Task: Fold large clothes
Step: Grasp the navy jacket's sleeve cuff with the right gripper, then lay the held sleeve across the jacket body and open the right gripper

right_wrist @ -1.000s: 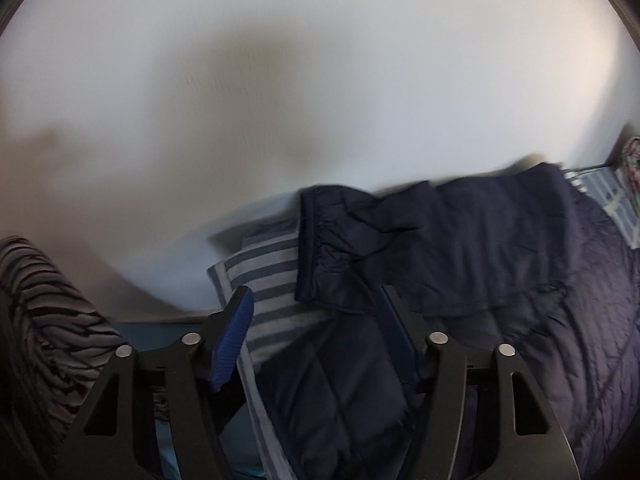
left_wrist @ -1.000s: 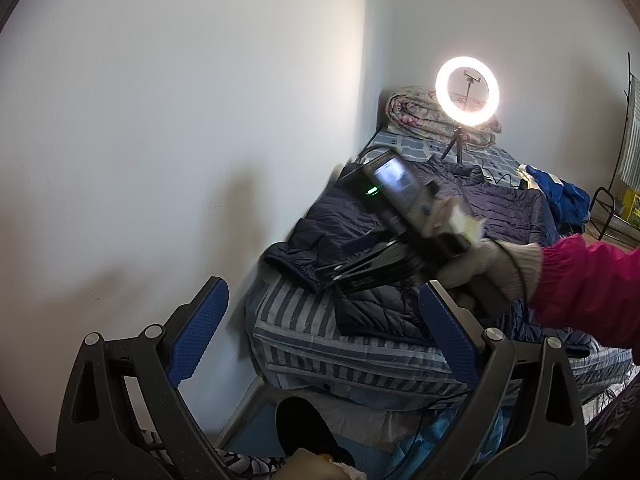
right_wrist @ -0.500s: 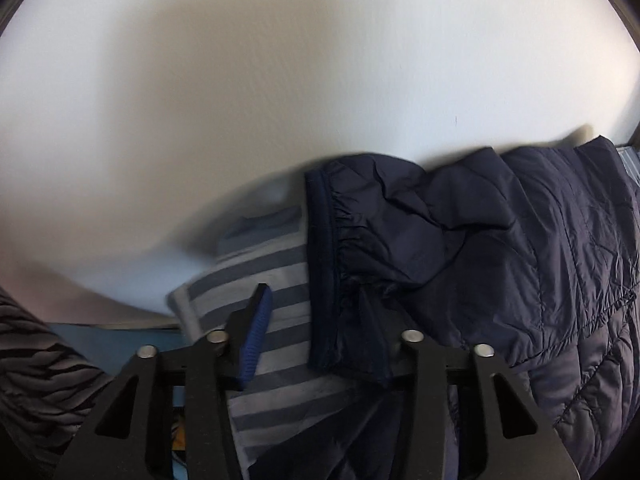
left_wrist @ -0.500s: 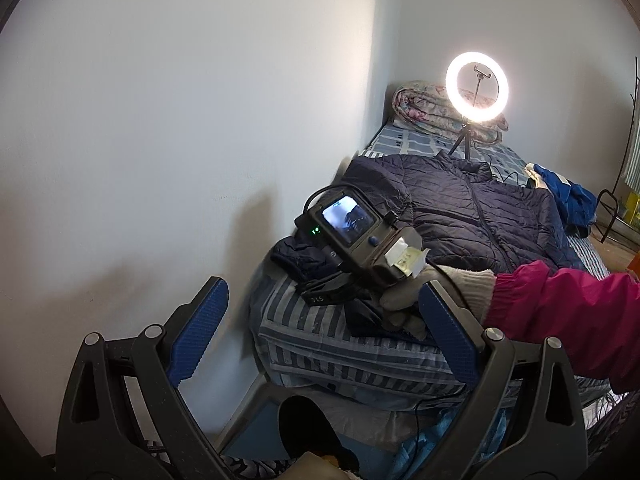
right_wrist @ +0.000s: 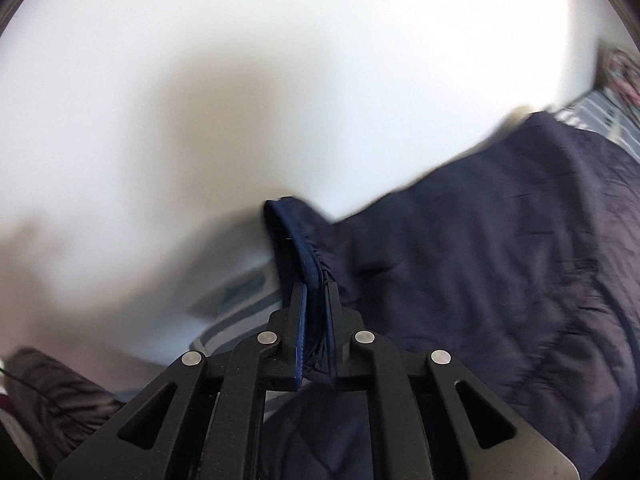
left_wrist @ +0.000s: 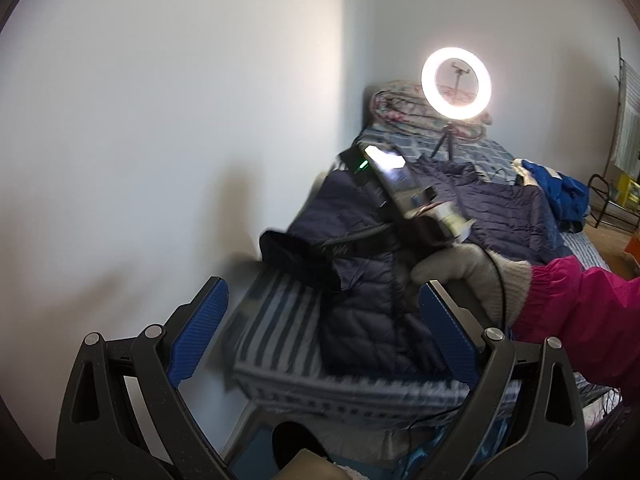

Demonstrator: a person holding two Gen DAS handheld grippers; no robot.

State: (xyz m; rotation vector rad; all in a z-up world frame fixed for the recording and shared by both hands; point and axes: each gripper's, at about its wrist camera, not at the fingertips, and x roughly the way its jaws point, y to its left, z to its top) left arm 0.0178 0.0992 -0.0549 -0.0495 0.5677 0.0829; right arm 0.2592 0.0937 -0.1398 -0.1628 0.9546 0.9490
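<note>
A: Where is the navy quilted jacket (left_wrist: 404, 276)?

B: Spread on the striped bed (left_wrist: 280, 332) by the white wall (left_wrist: 160, 120), ahead of both tools. Its sleeve cuff (right_wrist: 298, 240) is raised, rising from between the right gripper's (right_wrist: 316, 344) 2 fingers.

A: So those fingers are closed?

B: Narrow, clamped on the cuff. The left gripper (left_wrist: 324, 332) has its blue fingers (left_wrist: 200, 332) wide, holding nothing, short of the bed.

A: Anything beyond them?

B: A lit ring light (left_wrist: 456, 78) at the far end.
</note>
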